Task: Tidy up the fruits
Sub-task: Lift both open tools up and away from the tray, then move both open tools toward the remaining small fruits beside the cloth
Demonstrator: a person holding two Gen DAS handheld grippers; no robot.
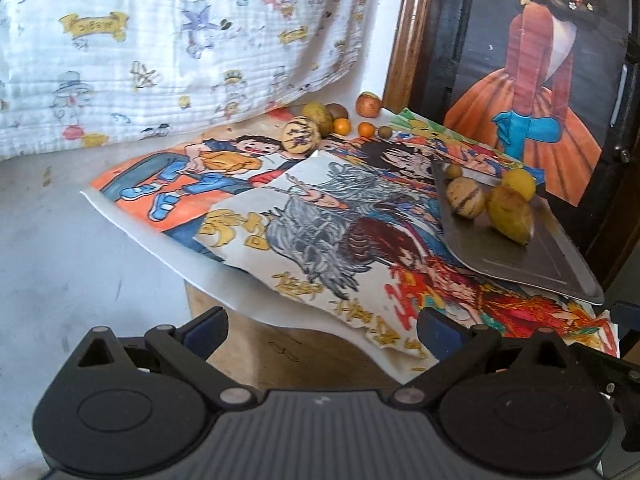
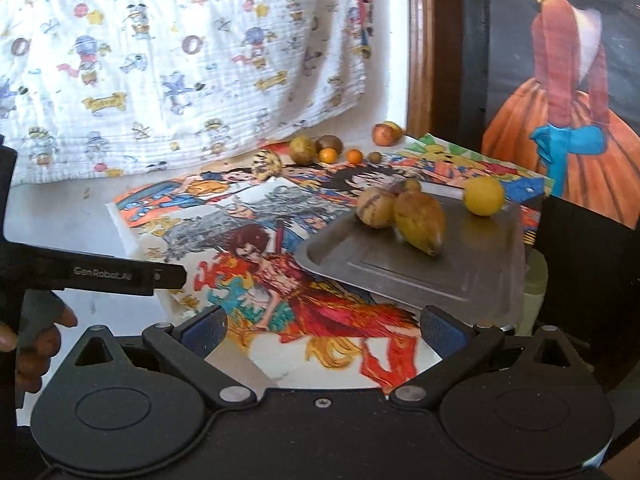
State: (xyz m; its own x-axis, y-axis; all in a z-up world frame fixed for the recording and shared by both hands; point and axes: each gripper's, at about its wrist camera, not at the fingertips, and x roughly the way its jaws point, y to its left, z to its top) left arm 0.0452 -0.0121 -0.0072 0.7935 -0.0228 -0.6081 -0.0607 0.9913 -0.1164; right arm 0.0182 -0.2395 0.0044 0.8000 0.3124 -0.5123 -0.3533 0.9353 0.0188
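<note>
Flat metal tray (image 2: 460, 264), round yellow fruit (image 2: 484, 196).

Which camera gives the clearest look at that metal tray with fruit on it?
The right wrist view: the metal tray sits central, nearly whole. The left wrist view shows the tray off to the right, seen more edge-on.
</note>
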